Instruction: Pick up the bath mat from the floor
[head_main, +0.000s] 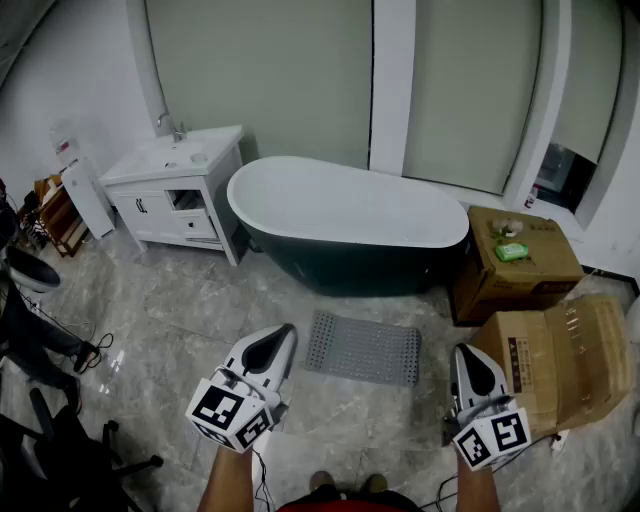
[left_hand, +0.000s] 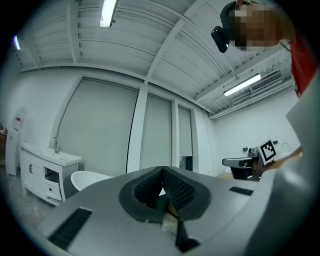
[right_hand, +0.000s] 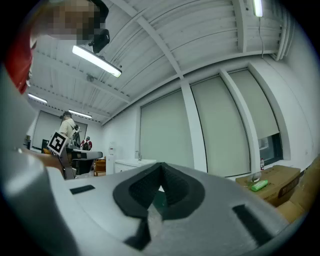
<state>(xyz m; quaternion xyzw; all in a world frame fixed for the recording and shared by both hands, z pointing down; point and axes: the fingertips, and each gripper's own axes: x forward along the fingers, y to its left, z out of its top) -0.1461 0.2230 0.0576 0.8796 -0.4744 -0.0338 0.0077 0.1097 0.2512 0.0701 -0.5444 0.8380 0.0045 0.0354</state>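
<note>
Bath mat (head_main: 363, 348) lies flat by the bathtub (head_main: 345, 215). Left gripper (head_main: 286, 335) and right gripper (head_main: 465, 353) hover closed and empty; both should open before reaching the mat's near edge.

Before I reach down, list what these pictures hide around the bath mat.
- Underside of the bath mat: head view, faces the floor.
- Floor behind the bathtub: head view, bathtub blocks it.
- Print on cardboard box: head view, too small.
- Most floor in both gripper views: shut left gripper and right gripper bodies cover it.
</note>
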